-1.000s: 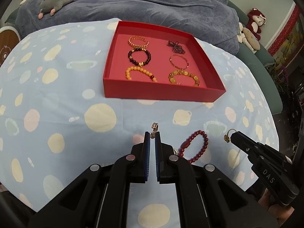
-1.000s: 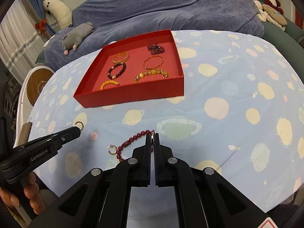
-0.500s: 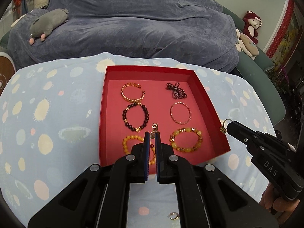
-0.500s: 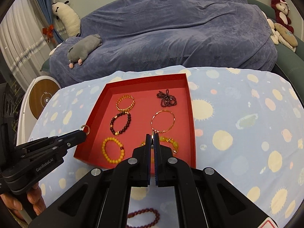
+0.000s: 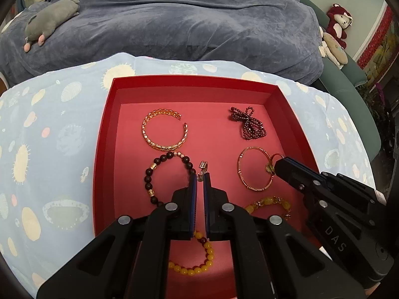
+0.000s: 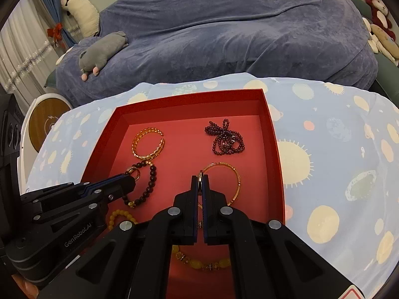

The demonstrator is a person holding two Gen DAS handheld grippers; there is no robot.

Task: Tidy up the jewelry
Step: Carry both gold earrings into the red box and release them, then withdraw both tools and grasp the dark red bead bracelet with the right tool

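A: What sits on the bench point(image 5: 49, 134)?
B: A red tray point(image 5: 104, 134) on the planet-print cloth. Its left column holds a gold cuff point(image 5: 164, 129), a dark bead bracelet point(image 5: 154, 174) and a yellow bead bracelet point(image 5: 197, 266).

A: And the left gripper point(image 5: 199, 178)?
B: It hovers over the tray's middle, jaws clamped on a small gold ring point(image 5: 203, 166) that pokes up between the tips.

A: Further right?
B: A garnet bead cluster point(image 5: 248, 123), a thin gold bangle point(image 5: 254, 169), an amber bracelet point(image 5: 269, 203). The right gripper point(image 6: 200, 179) hangs above the bangle, jaws pinched on a second ring point(image 6: 200, 177).
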